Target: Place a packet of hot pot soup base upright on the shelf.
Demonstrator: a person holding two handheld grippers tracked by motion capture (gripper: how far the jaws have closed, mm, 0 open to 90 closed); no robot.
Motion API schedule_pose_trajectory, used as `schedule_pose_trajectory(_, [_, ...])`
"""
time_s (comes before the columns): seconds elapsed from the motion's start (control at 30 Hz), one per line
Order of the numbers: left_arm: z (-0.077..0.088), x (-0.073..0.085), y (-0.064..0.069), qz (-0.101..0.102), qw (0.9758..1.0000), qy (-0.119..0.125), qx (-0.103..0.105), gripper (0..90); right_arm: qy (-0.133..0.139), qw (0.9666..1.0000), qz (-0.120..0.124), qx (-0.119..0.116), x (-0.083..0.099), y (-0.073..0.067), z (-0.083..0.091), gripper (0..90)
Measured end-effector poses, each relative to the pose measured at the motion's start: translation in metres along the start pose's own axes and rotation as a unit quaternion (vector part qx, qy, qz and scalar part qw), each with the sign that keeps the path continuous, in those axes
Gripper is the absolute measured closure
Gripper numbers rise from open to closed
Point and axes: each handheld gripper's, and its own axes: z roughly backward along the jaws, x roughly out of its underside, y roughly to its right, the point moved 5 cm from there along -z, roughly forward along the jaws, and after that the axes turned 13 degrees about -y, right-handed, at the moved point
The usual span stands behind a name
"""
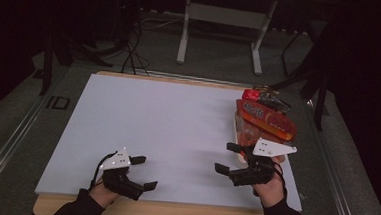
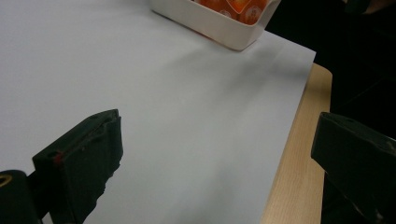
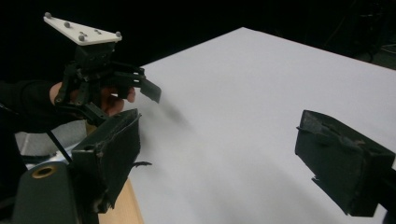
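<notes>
My left gripper (image 1: 144,173) rests low over the near left part of the white sheet (image 1: 167,121), jaws wide apart and nothing between them. In its own view the left gripper (image 2: 215,158) frames bare sheet and the wooden table edge (image 2: 299,154). My right gripper (image 1: 226,157) hovers near the sheet's right side, open and empty, pointing left. From the right gripper (image 3: 219,158) view I see the left gripper (image 3: 140,102) held in a hand. A white tray (image 2: 219,28) holds orange snack packets (image 1: 265,119) just behind the right hand.
The tray's pile of red and orange packets stands at the sheet's right edge. The wooden table edge (image 1: 162,212) runs along the front. On the floor behind are a white desk frame (image 1: 220,34) and cables (image 1: 132,49).
</notes>
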Motion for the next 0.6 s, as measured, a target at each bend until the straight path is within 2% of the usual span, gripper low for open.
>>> schedule_pose_trajectory(0.27, [0.001, -0.001, 0.0, 0.002, 1.0, 0.004, 0.001, 2.4, 0.006, 1.0, 0.001, 0.004, 0.012, 0.0, -0.006, 14.1])
schedule_pose_trajectory(0.6, [0.001, 0.0, 0.0, 0.0, 1.0, 0.003, 0.0, 2.4, -0.013, 0.9998, 0.008, 0.009, 0.033, 0.001, -0.013, 14.0])
